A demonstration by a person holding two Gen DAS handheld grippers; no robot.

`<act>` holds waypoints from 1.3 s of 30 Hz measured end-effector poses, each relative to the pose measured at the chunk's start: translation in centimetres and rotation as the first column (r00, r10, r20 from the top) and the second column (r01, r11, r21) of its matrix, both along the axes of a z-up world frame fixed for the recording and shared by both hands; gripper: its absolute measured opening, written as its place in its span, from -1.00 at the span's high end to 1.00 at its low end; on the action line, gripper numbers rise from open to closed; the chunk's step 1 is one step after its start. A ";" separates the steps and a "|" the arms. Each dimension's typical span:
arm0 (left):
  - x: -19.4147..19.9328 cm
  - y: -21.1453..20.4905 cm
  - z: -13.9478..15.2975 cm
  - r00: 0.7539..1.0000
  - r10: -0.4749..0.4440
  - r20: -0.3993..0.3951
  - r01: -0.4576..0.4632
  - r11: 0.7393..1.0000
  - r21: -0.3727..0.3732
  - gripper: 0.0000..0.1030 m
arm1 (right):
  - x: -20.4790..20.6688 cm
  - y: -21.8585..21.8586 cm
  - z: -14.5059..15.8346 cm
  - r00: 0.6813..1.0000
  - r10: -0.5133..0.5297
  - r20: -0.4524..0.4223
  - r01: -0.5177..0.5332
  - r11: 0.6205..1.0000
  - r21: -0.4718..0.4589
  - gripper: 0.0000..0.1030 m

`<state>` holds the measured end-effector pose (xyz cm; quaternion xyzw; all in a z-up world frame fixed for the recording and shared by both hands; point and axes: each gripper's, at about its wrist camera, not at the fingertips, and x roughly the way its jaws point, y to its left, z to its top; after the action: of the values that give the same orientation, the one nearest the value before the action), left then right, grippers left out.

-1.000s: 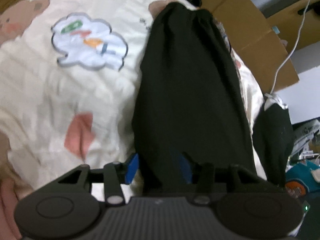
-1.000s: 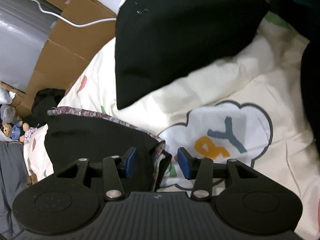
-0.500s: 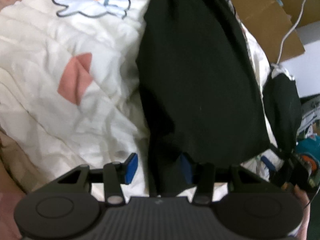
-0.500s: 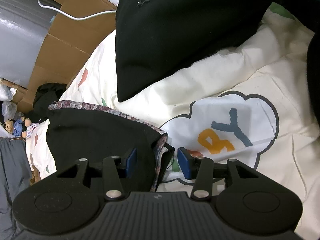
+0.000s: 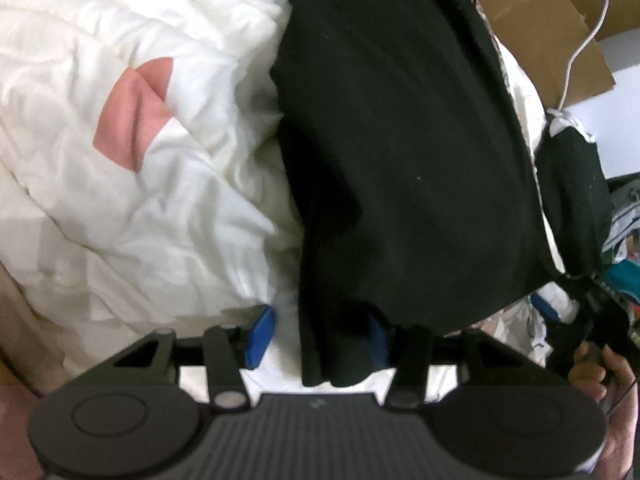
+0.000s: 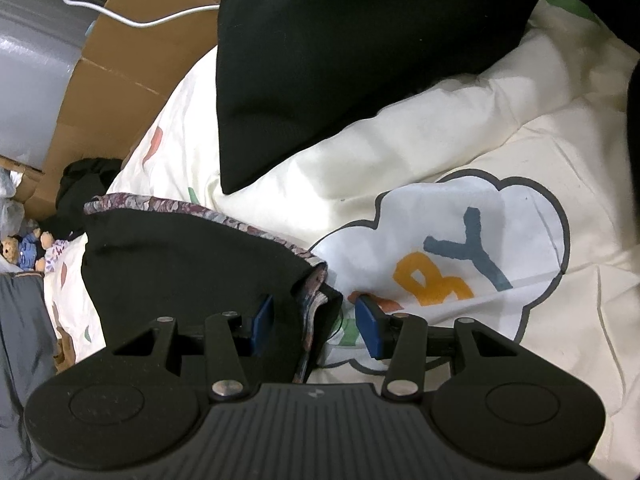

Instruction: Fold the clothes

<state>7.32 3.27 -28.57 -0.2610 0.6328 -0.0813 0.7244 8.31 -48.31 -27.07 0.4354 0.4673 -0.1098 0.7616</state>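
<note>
A long black garment point(image 5: 400, 152) lies along a white printed duvet point(image 5: 140, 180). My left gripper point(image 5: 318, 338) is open, its blue pads apart, with the garment's near end hanging between them. In the right wrist view the same kind of black cloth with a floral-trimmed edge point(image 6: 180, 256) lies at the left. My right gripper point(image 6: 314, 320) is open, with the trimmed corner of that cloth between its pads. I cannot tell if either pad presses the cloth.
A black pillow point(image 6: 340, 52) lies on the duvet point(image 6: 460, 152) beyond the right gripper. Cardboard boxes point(image 6: 116, 68) and a white cable point(image 5: 576, 52) stand past the bed's edge. A dark bundle point(image 5: 576, 200) and clutter sit at the right.
The left gripper has moved back along the garment to its near end, which now hangs between the pads. The right gripper has barely moved; the trimmed corner sits slightly deeper between its pads.
</note>
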 end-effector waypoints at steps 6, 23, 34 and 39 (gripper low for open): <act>0.0 0.4 -0.6 0.999 0.032 0.012 -0.030 0.996 -0.081 0.56 | 0.3 0.0 -0.4 1.000 -0.009 -0.001 0.009 1.000 0.009 -0.08; 0.9 0.1 -1.9 0.995 0.098 -0.009 -0.098 0.990 -0.102 0.90 | 1.1 0.2 -1.2 1.000 0.008 0.021 -0.009 1.000 0.028 0.70; 2.0 1.5 4.1 0.995 0.091 0.041 -0.087 0.993 -0.079 0.92 | -1.4 1.1 3.2 0.991 0.031 0.127 -0.039 0.998 0.054 0.82; 3.1 2.8 6.3 0.996 0.065 0.057 -0.062 0.997 -0.049 0.92 | -3.1 2.4 5.7 0.988 0.055 0.141 -0.063 0.997 0.052 0.83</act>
<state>10.43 6.12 -22.26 -0.2956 0.6005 -0.0810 0.7385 5.17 -45.88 -21.42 0.4491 0.4285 -0.0432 0.7828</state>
